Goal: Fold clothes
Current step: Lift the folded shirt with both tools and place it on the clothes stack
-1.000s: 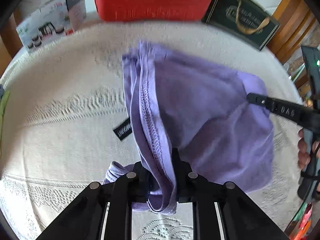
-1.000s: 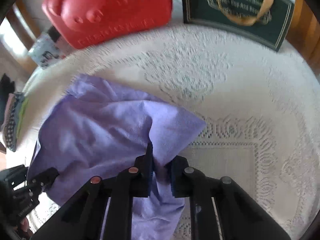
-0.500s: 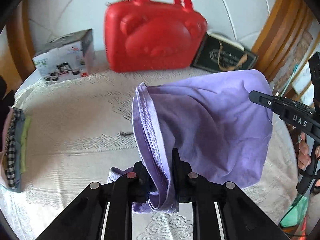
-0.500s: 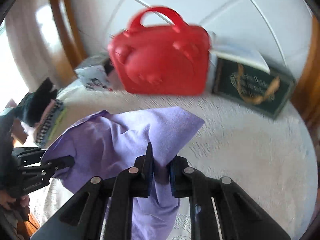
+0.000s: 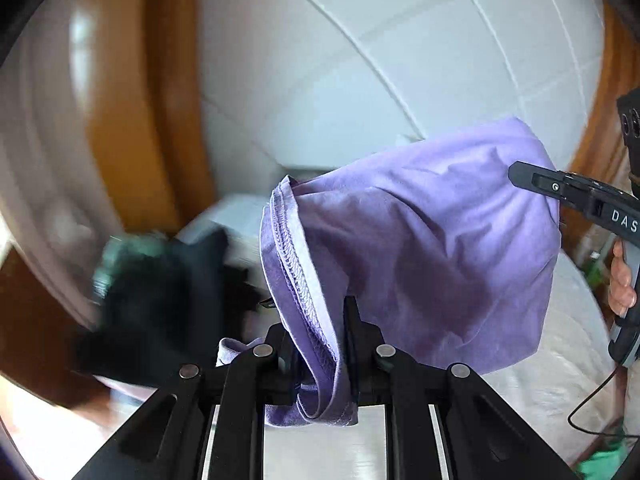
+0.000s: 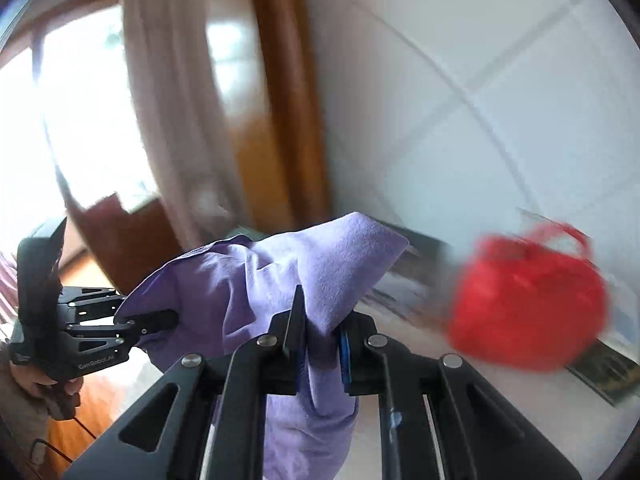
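Two claws: both pinch one purple cloth [image 5: 420, 256], one at each end.
Left claw [image 5: 320, 344]: pressed tight on the stitched hem, low middle of its frame.
Right claw [image 6: 320, 344]: squeezing a plain corner, low middle of its frame.
Cloth: up in the air, hanging between them.
Why: I think holding two ends spreads it flat for folding.
Red bag [image 6: 528, 300]: blurry, lower right, well apart.
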Tool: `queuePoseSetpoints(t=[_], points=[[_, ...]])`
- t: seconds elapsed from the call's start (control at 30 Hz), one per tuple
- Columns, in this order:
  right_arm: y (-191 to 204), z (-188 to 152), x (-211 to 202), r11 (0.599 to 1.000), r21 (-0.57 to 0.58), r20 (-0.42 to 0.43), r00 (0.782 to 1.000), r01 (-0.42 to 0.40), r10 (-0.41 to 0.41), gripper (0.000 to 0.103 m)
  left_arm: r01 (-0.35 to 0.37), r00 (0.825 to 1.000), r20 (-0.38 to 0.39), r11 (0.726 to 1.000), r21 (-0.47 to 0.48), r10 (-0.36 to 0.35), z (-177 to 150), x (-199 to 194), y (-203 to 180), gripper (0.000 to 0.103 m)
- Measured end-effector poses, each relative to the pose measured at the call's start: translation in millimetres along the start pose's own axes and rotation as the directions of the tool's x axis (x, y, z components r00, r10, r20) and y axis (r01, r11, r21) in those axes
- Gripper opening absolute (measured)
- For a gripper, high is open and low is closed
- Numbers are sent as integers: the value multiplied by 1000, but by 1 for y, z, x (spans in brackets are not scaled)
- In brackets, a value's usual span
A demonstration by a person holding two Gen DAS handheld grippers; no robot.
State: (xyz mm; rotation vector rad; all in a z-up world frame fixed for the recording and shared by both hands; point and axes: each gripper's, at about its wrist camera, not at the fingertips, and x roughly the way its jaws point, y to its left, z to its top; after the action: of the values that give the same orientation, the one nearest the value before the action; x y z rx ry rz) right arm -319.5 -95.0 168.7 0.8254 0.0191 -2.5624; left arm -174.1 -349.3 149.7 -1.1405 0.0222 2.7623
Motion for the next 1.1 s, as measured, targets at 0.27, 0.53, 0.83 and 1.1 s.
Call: queuePoseSetpoints(t=[0.27,0.53,0.83,1.1], points=[[86,68,138,972,141,-34,980,-188,195,13,-110,992,-64,992,-65,106,43,-15,189,18],[88,-8,302,976,217,-355,929,-22,100,51,-191,924,-346,980,-46,164,-26,132,269,83],[93,-40,285,984,162,-337,941,73,-15,103,-57,964,-262,998,-33,47,-43,118,231,94],[117,-65,233,986,111,-291,953,125,-88,103,-122,948,-296,993,-4,115,-57,90,174,94]])
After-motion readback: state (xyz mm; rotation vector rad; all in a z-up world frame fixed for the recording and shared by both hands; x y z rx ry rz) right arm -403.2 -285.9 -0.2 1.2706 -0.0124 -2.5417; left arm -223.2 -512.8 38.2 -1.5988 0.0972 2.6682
